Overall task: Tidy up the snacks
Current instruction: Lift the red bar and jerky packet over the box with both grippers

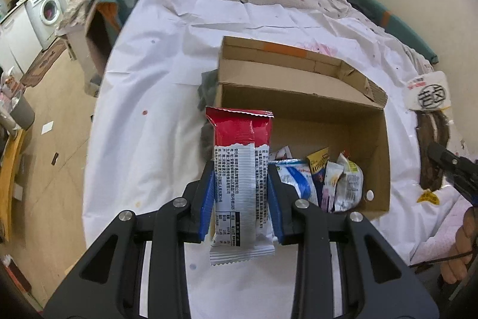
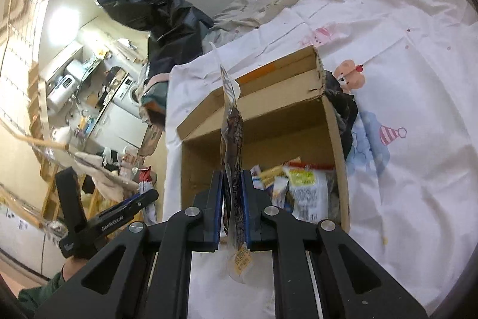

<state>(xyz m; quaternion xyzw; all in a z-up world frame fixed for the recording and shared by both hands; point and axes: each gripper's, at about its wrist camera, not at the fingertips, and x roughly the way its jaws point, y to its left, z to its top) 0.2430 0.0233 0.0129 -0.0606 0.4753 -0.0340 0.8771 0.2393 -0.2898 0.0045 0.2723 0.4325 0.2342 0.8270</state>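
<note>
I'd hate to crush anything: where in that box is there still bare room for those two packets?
The cardboard box has a bare floor along its far wall and left side. Its near right corner is crowded with a heap of snack packets. Outside, the white sheet left of the box lies open.

The cardboard box (image 1: pixel 301 109) is matt brown corrugated paperboard with torn, rough flap edges, and the snack packets (image 1: pixel 325 178) inside it are crinkled glossy foil and plastic film. Beneath the box, the white sheet (image 1: pixel 167 85) is creased, matt cloth. Each hand-held gripper is smooth black plastic with shiny metal pins.
</note>
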